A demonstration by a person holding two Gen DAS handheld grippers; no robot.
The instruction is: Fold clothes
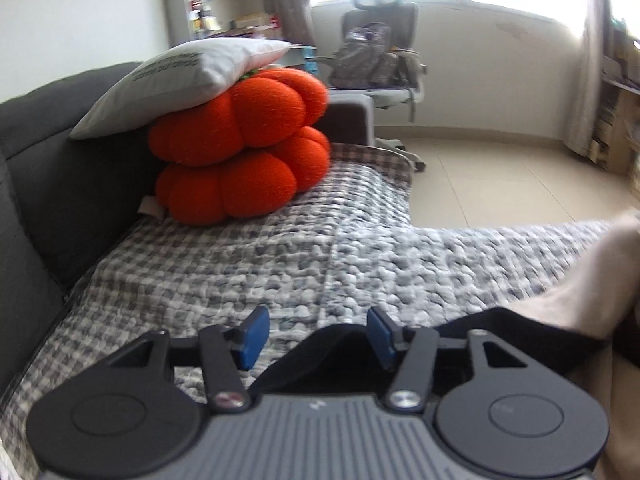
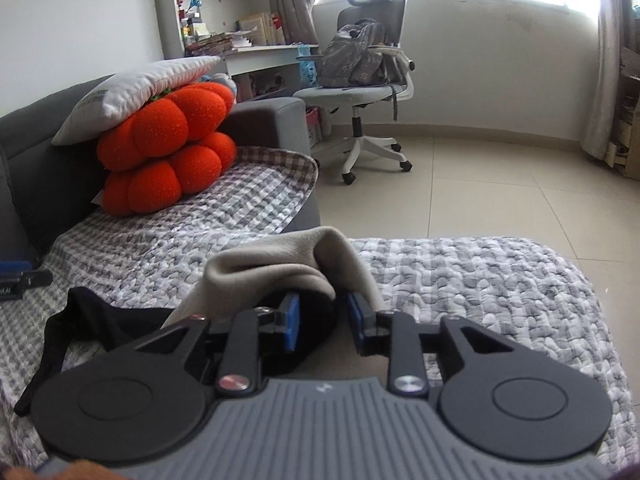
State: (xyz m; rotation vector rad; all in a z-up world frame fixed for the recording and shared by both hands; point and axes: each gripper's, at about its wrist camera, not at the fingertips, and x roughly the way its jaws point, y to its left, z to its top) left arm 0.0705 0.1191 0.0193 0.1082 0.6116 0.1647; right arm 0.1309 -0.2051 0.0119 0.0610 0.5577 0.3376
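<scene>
Beige fleece and black fabric make up the garment [image 2: 280, 264], which lies bunched on the checked quilt [image 2: 480, 280] over the sofa's near end, just in front of both tools. My left gripper [image 1: 316, 336] stands released, its blue pads apart with only a black edge of the cloth [image 1: 332, 356] lying between them, not pinched. My right gripper [image 2: 323, 322] is also parted, the beige fold draped over its fingers but not clamped. I judge the fold half settled: the raised beige hump could slump sideways, and withdrawing carelessly could snag loose cloth on a pad and drag the fold open. The orange pumpkin cushions [image 1: 240, 148] sit well apart at the far left.
</scene>
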